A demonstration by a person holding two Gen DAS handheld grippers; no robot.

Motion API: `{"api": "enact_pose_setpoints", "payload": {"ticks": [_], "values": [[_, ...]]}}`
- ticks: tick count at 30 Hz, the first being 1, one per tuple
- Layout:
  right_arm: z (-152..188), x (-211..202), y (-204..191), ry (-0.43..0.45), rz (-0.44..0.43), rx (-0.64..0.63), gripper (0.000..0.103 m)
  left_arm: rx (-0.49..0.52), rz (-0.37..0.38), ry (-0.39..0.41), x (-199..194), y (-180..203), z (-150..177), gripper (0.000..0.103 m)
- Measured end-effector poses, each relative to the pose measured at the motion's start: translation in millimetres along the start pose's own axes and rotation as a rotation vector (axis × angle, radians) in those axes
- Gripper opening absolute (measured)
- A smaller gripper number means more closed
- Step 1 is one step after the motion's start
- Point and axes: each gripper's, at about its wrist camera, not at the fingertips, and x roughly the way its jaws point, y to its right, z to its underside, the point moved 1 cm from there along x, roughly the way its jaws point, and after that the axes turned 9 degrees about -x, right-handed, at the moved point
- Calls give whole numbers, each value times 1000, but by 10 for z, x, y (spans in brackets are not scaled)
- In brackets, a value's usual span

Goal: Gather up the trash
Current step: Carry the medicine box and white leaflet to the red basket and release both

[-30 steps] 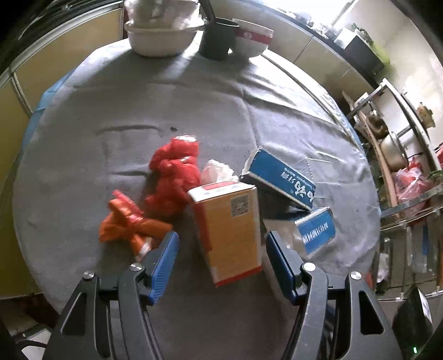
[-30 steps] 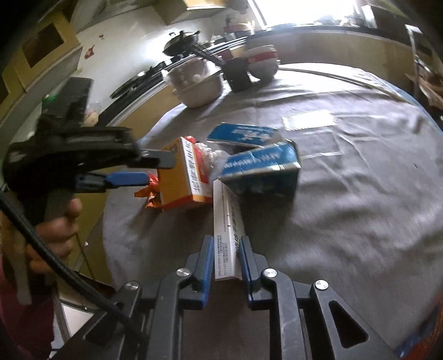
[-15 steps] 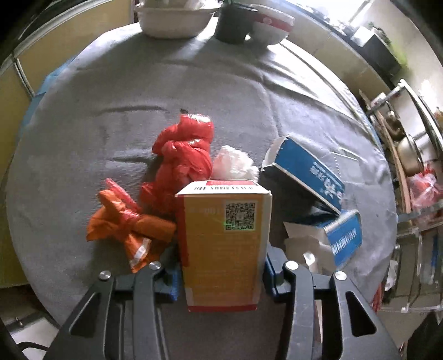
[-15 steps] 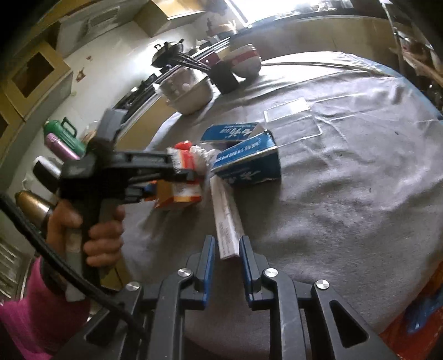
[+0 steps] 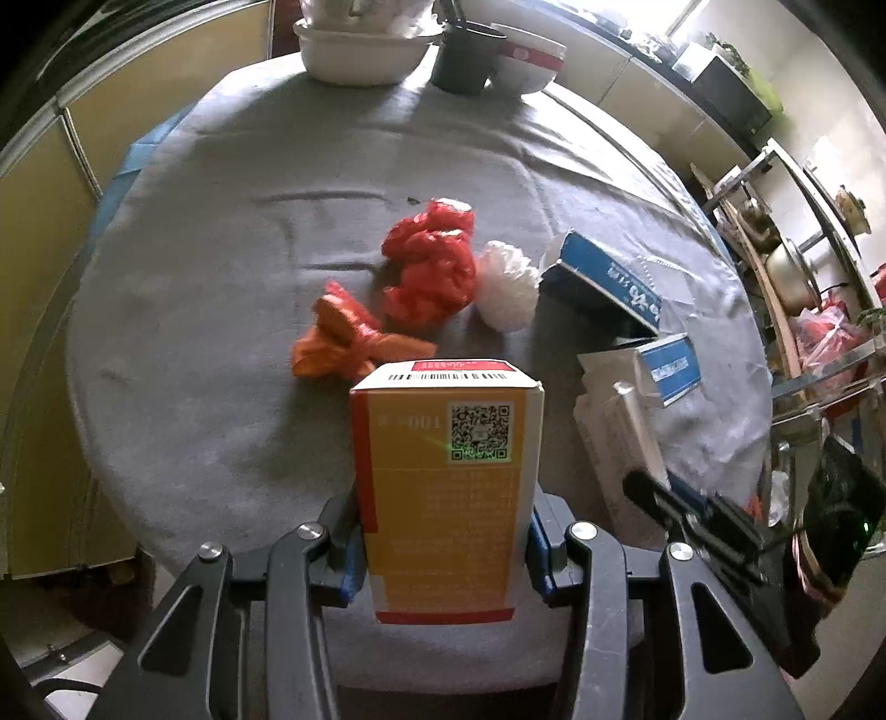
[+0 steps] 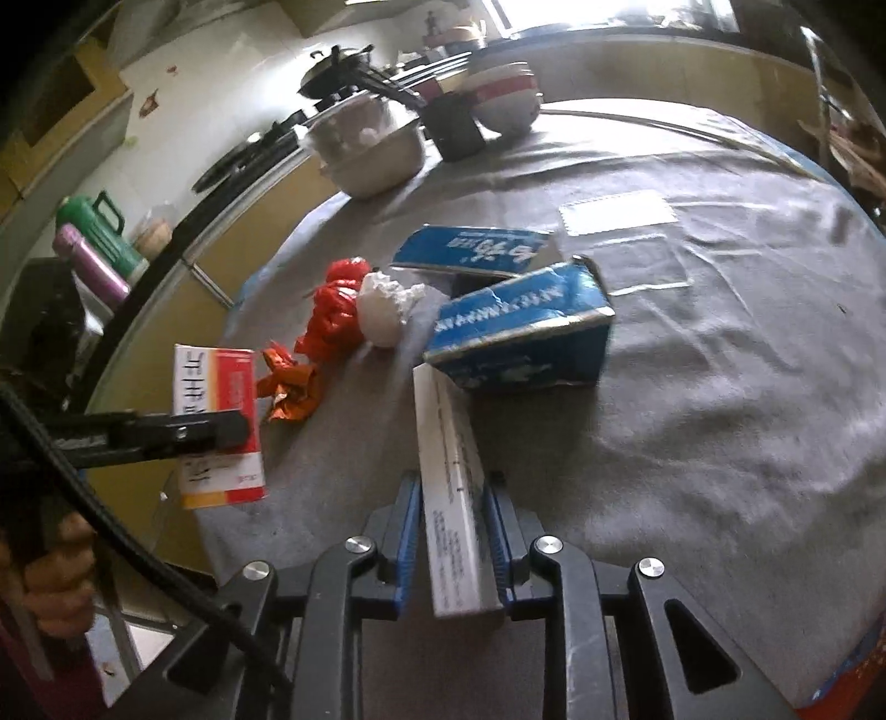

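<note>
Left tongs [image 5: 446,559] clamped on the flanks of the orange box [image 5: 443,487], gripped low so that its barcoded end points forward, away from the tongs. In the right wrist view the box hangs beside the worktop [image 6: 720,387] edge, apparently lifted clear of the cloth for carrying away. Right tongs [image 6: 451,545] closed on the near end of the white carton [image 6: 446,476], a long flat pack; its far end reaches to the torn blue box [image 6: 520,338], whether touching cannot be told. An end grip suits so narrow a piece, since the pads span only its thin dimension.

Trash not yet collected lies in a loose cluster mid-worktop: red bag [image 5: 432,271], white wad [image 5: 506,285] just beside it, orange wrapper [image 5: 343,343] nearer the edge, and a second blue box [image 6: 470,252] behind the torn one. Bowls [image 5: 362,50] and a dark cup [image 5: 465,58] stand well apart at the far rim, probably not trash.

With both tongs loaded, the likely next step is deposit; no bin is visible in either view.
</note>
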Motion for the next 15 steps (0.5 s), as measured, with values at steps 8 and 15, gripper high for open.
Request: {"api": "enact_pose_setpoints", "payload": {"ticks": [8,15], "values": [[55,-6,-155,-8,1,-58,16,-2,3,-28,31,-11,99,47],[198,-273,-88,4,-145,23,15,18,5,-14,-62,113,146,47]]}}
